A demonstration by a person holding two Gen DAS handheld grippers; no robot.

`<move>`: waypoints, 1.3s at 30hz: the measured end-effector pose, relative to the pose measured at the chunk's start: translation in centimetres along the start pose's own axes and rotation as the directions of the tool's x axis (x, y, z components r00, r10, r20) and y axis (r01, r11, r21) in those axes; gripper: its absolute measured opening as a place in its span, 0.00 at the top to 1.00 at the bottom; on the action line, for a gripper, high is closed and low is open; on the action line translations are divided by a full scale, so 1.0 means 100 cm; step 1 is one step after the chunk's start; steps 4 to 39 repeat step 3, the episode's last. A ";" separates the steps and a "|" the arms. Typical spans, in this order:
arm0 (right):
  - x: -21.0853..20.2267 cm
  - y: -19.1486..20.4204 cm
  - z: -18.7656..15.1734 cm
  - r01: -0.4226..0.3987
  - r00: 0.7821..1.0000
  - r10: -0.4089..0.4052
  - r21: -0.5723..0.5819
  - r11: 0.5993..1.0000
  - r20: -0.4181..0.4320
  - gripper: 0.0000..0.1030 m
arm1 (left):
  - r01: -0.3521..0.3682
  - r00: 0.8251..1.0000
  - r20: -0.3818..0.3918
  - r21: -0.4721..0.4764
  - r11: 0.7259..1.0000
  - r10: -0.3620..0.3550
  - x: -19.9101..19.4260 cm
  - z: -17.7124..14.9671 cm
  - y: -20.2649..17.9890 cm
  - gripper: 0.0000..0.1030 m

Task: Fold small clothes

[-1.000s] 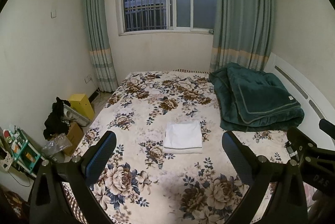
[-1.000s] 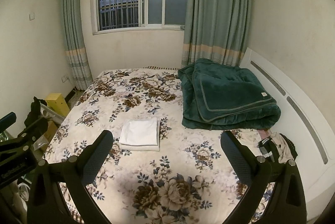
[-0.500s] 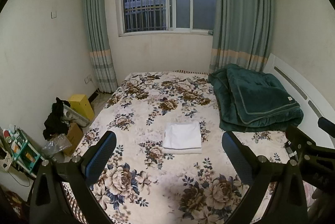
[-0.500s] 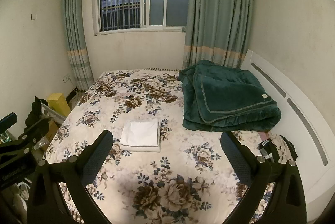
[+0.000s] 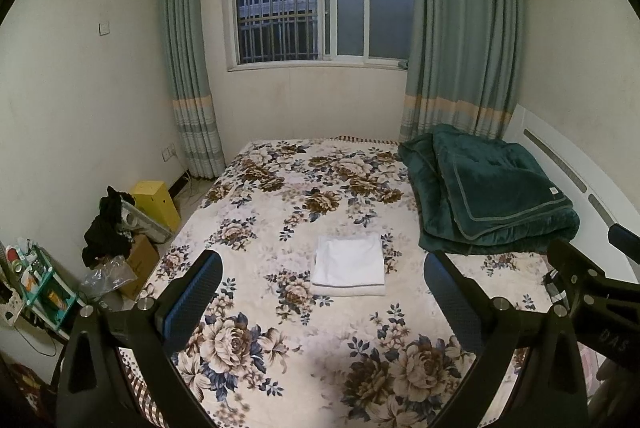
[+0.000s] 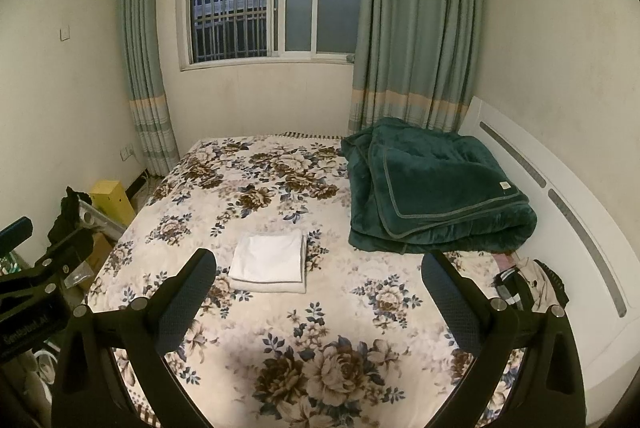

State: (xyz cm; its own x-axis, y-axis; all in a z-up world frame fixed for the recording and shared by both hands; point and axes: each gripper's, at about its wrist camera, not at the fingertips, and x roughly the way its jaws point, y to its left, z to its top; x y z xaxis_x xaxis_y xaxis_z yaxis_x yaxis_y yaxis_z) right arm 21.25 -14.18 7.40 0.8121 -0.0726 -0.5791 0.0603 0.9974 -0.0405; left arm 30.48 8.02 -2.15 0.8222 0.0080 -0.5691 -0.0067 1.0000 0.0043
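Observation:
A white garment (image 5: 349, 265) lies folded into a flat rectangle on the floral bedspread (image 5: 280, 212), near the middle of the bed; it also shows in the right wrist view (image 6: 270, 262). My left gripper (image 5: 323, 292) is open and empty, held above the near part of the bed, short of the garment. My right gripper (image 6: 319, 294) is open and empty too, to the right of the left one, with the garment ahead and to its left. More clothes (image 6: 530, 284) lie crumpled at the bed's right edge by the headboard.
A folded dark green blanket (image 5: 488, 192) sits at the bed's right by the white headboard (image 6: 568, 228). Left of the bed on the floor are a yellow box (image 5: 157, 197), a cardboard box with dark clothes (image 5: 107, 228) and a small shelf (image 5: 36, 284). A curtained window is behind.
Both grippers have drifted slightly; the view has tilted up a little. The garment has not moved and both grippers stay open.

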 end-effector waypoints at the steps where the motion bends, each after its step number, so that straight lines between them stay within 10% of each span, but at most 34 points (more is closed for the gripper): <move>1: 0.001 -0.001 0.002 -0.001 1.000 0.001 0.000 1.000 -0.002 0.00 | 0.001 1.000 0.001 0.000 1.000 -0.001 0.000 0.001 -0.001 0.00; 39: 0.001 -0.002 0.004 0.002 1.000 -0.002 0.003 1.000 -0.002 0.00 | -0.002 1.000 -0.001 0.001 1.000 0.002 -0.001 0.000 -0.001 0.00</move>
